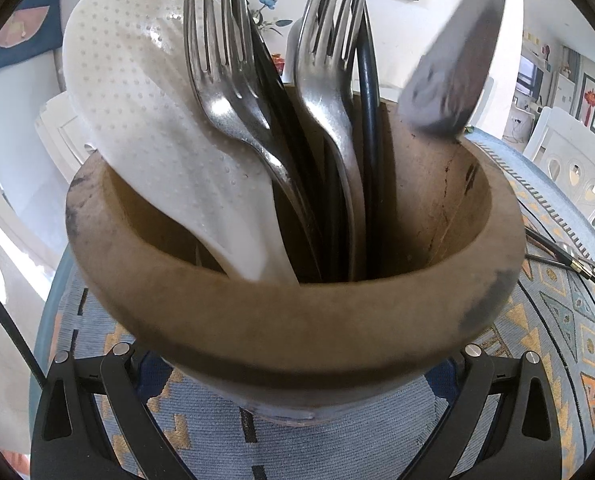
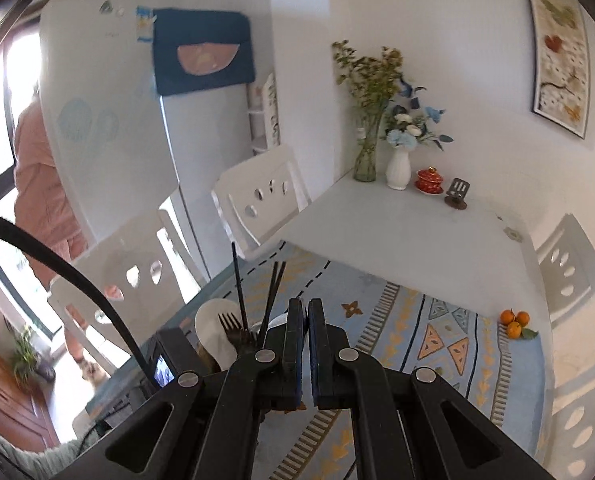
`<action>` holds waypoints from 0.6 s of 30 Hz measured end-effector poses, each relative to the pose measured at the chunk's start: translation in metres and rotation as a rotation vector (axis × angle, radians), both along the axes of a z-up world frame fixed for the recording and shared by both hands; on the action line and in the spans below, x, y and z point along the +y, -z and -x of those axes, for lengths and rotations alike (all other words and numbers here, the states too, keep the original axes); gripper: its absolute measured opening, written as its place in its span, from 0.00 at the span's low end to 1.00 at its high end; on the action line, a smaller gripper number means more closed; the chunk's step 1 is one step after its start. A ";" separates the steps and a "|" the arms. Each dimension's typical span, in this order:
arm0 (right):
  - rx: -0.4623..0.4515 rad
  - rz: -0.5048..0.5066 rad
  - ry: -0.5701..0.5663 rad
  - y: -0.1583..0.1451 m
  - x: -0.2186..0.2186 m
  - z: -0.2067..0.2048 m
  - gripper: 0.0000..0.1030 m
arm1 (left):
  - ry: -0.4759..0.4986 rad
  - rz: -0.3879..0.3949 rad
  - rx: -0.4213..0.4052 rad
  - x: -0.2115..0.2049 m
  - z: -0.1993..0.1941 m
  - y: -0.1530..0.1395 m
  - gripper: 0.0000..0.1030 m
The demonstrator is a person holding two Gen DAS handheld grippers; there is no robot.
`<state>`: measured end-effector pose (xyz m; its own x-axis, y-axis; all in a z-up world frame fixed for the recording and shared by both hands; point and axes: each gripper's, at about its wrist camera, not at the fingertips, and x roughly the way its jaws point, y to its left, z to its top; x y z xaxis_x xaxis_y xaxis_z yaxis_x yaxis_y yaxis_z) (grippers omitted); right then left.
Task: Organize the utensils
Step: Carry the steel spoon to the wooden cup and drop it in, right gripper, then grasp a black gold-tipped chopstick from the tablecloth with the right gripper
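A round wooden utensil holder [image 1: 297,320] fills the left wrist view. It holds a white dotted rice paddle [image 1: 145,100], two steel forks [image 1: 217,60], and black chopsticks [image 1: 367,120]. My left gripper [image 1: 297,364] is shut on the holder's base, one finger on each side. A grey spoon [image 1: 449,68], blurred, hangs bowl-down just above the holder's right rim, and its handle runs out of the top of the frame. In the right wrist view my right gripper [image 2: 307,304] is shut. The spoon is hidden under its fingers, and the paddle [image 2: 213,328] and a fork [image 2: 231,322] show to their left.
More chopsticks and a utensil [image 1: 565,260] lie on the patterned blue tablecloth [image 2: 437,320] to the right. Oranges [image 2: 515,322] sit near the table's right edge, with vases [image 2: 397,168] and a red lidded cup [image 2: 429,180] at the back. White chairs surround the table, and a person [image 2: 41,168] stands at the left.
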<state>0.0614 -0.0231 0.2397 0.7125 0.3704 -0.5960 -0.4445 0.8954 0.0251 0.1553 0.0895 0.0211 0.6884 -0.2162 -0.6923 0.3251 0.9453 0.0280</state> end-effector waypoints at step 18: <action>0.048 0.045 0.030 0.013 -0.015 0.000 0.06 | -0.001 0.002 -0.006 0.003 0.005 0.002 0.98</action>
<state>0.0615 -0.0383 0.2264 0.6930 0.3213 -0.6453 -0.4163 0.9092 0.0057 0.1508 0.0923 0.0196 0.6928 -0.2173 -0.6876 0.3244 0.9455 0.0280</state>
